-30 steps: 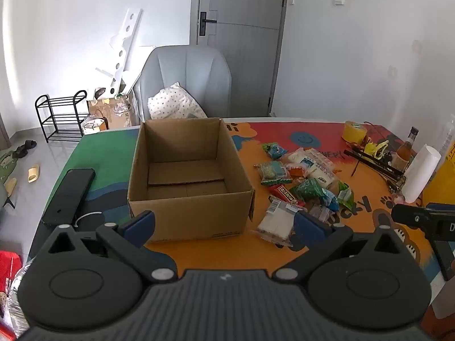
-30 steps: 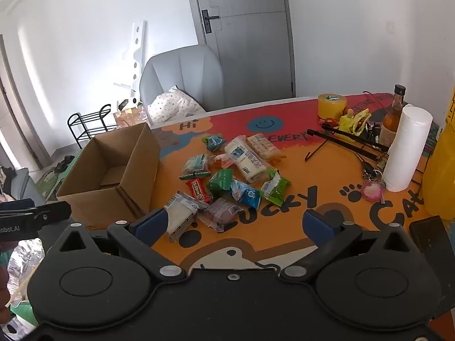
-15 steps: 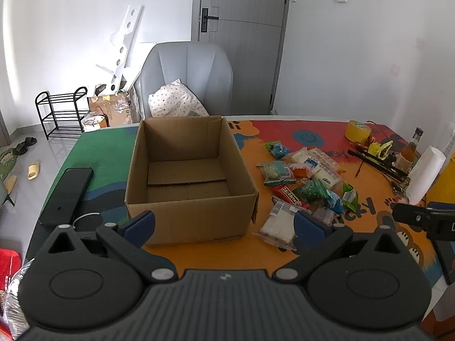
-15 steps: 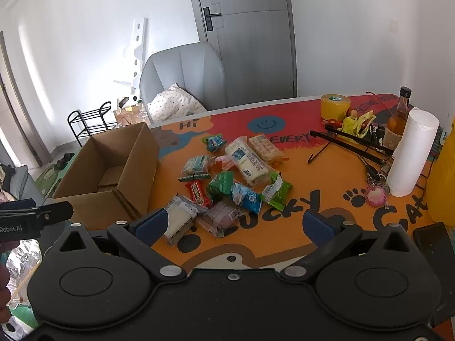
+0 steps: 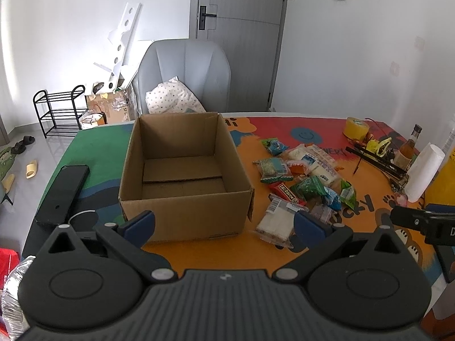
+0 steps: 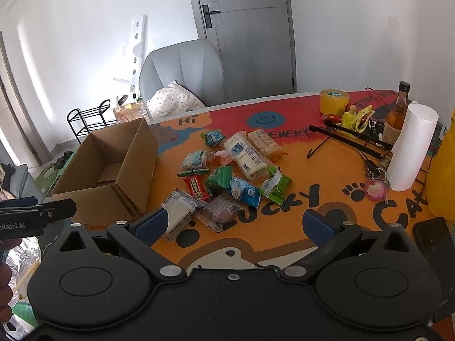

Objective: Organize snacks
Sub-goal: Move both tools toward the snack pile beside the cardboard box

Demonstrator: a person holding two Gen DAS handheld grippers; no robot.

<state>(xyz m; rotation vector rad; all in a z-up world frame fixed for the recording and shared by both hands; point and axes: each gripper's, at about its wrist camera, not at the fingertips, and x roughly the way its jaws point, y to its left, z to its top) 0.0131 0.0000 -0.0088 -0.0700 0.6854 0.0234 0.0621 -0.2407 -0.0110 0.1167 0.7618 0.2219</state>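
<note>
Both tools are spread wide and hold nothing. In the left wrist view, the left tool (image 5: 223, 223) fills the bottom of the frame, its blue-tipped fingers (image 5: 139, 223) parted in front of the near wall of an open cardboard box (image 5: 184, 213) that sits at the centre of the frame with only its own folded flaps showing inside. To the right of the box, in the middle right of that view, lies the pile of snacks (image 5: 301, 179), a loose heap of small packets on the orange part of the table (image 5: 204, 255); a white packet (image 5: 277, 221) at the near edge of the heap lies just beside the box's right corner. A dark phone (image 5: 62, 193) lies flat at the left of the frame on the green part of the table. In the right wrist view, the right tool (image 6: 236, 223) sits low in the frame with its fingers apart above the table edge, and the snacks are spread just beyond it at the centre, the box at the middle left. A white paper roll (image 6: 409, 147) stands upright at the right of that frame, with a glass bottle (image 6: 396, 113) and a yellow tape roll (image 6: 334, 102) behind it, well apart from the snacks. A grey chair (image 6: 182, 74) with a spotted cushion stands beyond the far table edge.
</note>
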